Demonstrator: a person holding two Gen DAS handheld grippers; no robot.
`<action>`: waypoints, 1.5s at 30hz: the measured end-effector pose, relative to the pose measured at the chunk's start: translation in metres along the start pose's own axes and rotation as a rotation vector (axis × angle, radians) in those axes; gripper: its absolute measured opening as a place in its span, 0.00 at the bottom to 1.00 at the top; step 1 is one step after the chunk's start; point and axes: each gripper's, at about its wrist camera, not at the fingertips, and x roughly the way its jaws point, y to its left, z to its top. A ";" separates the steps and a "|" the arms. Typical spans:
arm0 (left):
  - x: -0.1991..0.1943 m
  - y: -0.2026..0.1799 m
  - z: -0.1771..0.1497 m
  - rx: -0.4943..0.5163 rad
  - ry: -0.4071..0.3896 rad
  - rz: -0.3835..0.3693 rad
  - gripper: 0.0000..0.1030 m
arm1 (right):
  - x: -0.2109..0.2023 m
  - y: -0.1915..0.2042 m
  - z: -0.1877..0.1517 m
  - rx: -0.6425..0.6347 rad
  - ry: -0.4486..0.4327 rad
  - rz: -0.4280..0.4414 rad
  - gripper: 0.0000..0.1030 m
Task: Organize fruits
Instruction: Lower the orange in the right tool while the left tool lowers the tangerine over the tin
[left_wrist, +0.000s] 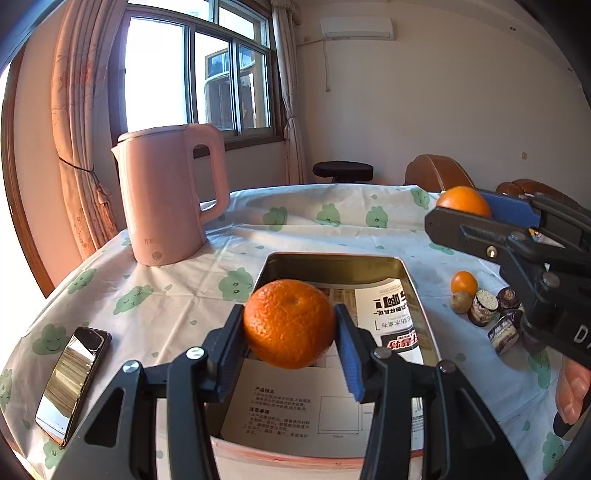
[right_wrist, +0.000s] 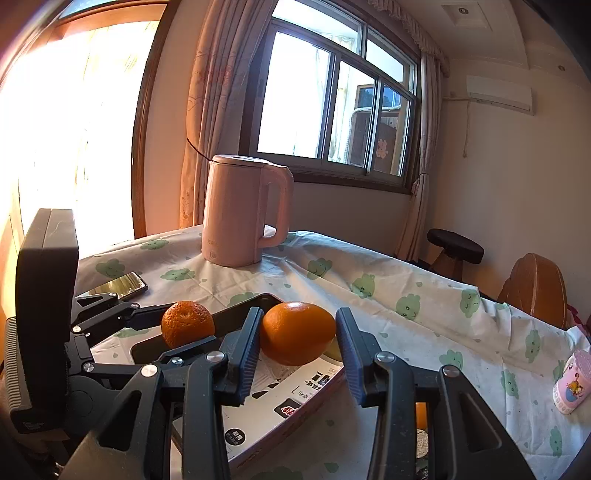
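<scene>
Dimpled orange (left_wrist: 290, 323) clamped in left claw (left_wrist: 290, 343); smooth orange (right_wrist: 298, 332) clamped in right claw (right_wrist: 297, 349).

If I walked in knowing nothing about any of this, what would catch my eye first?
Probably the two black hand-held clamps, each pinching an orange fruit: the left gripper holds a bumpy mandarin above an open metal tin, and the right gripper holds a smoother orange beside it. Behind them a tall pink kettle stands on the cloud-patterned tablecloth before a bright window.
</scene>
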 end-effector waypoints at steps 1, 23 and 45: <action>0.001 0.001 0.000 0.001 0.002 0.001 0.47 | 0.002 -0.001 -0.001 0.006 0.003 0.001 0.41; 0.024 0.008 -0.002 0.025 0.078 0.023 0.47 | 0.046 -0.005 -0.019 0.098 0.078 0.046 0.41; 0.032 0.010 -0.003 0.041 0.107 0.031 0.47 | 0.065 0.002 -0.030 0.094 0.133 0.058 0.41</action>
